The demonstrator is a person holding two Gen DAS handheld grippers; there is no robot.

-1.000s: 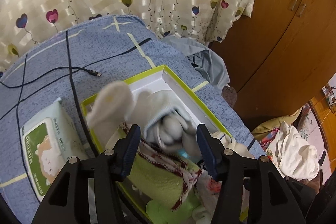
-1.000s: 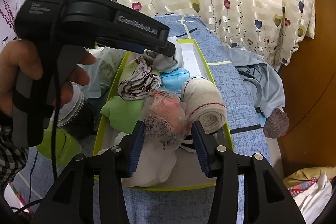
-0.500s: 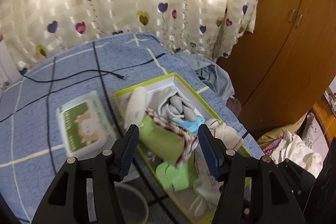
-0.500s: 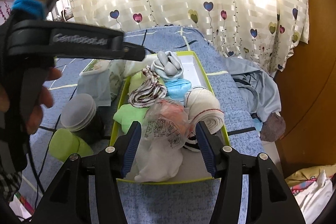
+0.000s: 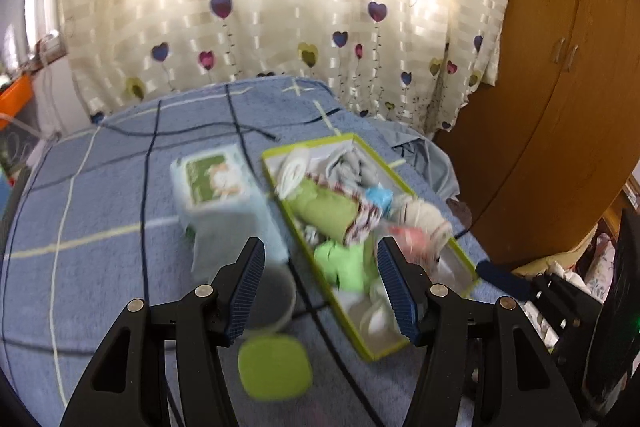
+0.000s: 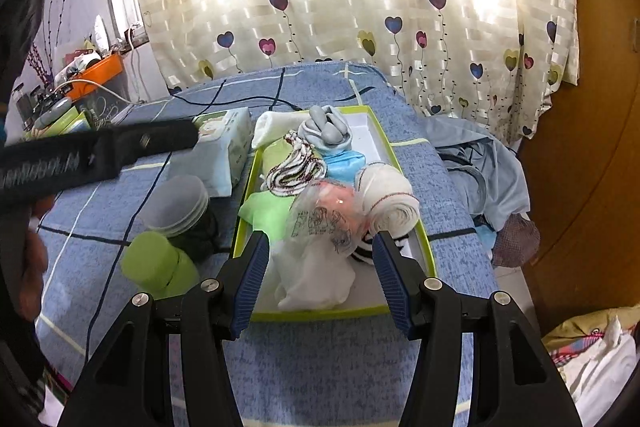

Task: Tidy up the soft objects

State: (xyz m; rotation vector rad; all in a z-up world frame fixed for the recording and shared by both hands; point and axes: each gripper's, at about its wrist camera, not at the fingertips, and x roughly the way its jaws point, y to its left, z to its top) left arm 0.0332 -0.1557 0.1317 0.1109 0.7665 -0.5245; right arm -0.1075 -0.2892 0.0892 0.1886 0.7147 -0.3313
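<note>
A shallow box with a lime-green rim (image 6: 340,313) lies on the blue bedspread. It holds grey socks (image 6: 328,131), a striped cloth (image 6: 296,175), a blue piece (image 6: 344,163), green cloths (image 6: 268,211), a rolled cream sock (image 6: 390,195), a clear bag with something pink (image 6: 324,211) and a white cloth (image 6: 316,279). My right gripper (image 6: 320,267) hovers open over the box's near end, its pads off the bag. My left gripper (image 5: 322,287) is open and empty, back from the box (image 5: 372,357) and above a grey lid. One of its black fingers (image 6: 160,137) crosses the right wrist view.
A pack of wet wipes (image 5: 216,183) lies left of the box, with a grey-lidded jar (image 6: 176,203) and a green-capped bottle (image 6: 156,263) nearer. Black cables (image 5: 152,131) cross the bedspread. A grey-blue garment (image 6: 480,163) hangs off the right edge by a wooden wardrobe (image 5: 540,107).
My left gripper has drawn up and back from the box, which now looks smaller and off to the right. The right gripper's jaws have widened around the bag and backed off slightly.
</note>
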